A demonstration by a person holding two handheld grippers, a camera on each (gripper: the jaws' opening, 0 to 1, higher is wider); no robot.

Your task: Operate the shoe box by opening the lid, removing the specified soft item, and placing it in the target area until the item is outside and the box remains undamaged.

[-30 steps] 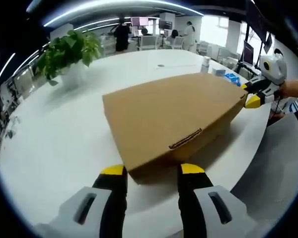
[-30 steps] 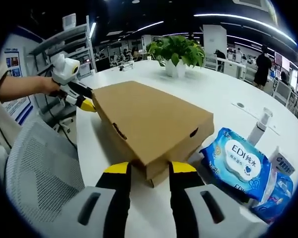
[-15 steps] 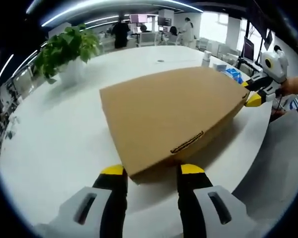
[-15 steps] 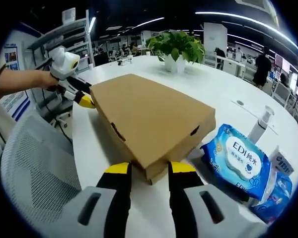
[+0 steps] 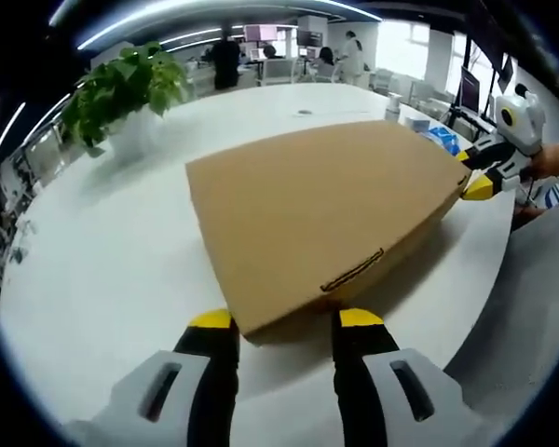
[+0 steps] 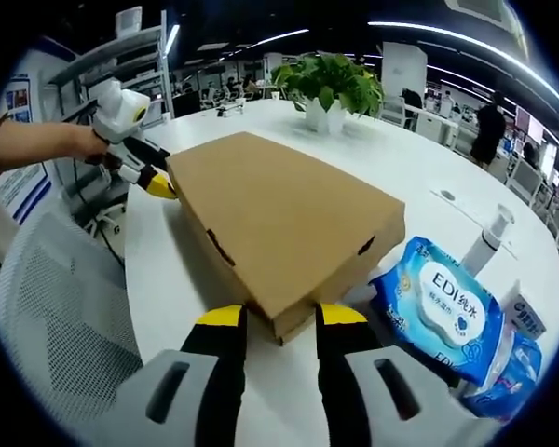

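Note:
A brown cardboard shoe box [image 5: 326,200] lies on the white round table [image 5: 102,251] with its lid down. My left gripper [image 5: 286,321] is at one corner of the box, its yellow-tipped jaws pressed against both sides of that corner. My right gripper [image 6: 281,317] holds the opposite corner [image 6: 279,326] the same way. The right gripper [image 5: 489,177] also comes in from the right of the left gripper view, and the left gripper [image 6: 144,172] from the left of the right gripper view, each held by a hand. What is inside the box is hidden.
A blue pack of wet wipes [image 6: 443,303] lies just right of the box, with a small white bottle [image 6: 489,233] behind it. A potted plant [image 6: 331,88] stands further back on the table. A grey mesh chair [image 6: 56,326] is at the table edge.
The box top looms a little larger and higher in the left gripper view, as if raised slightly. Both grippers keep their places at the corners with the same jaw gap.

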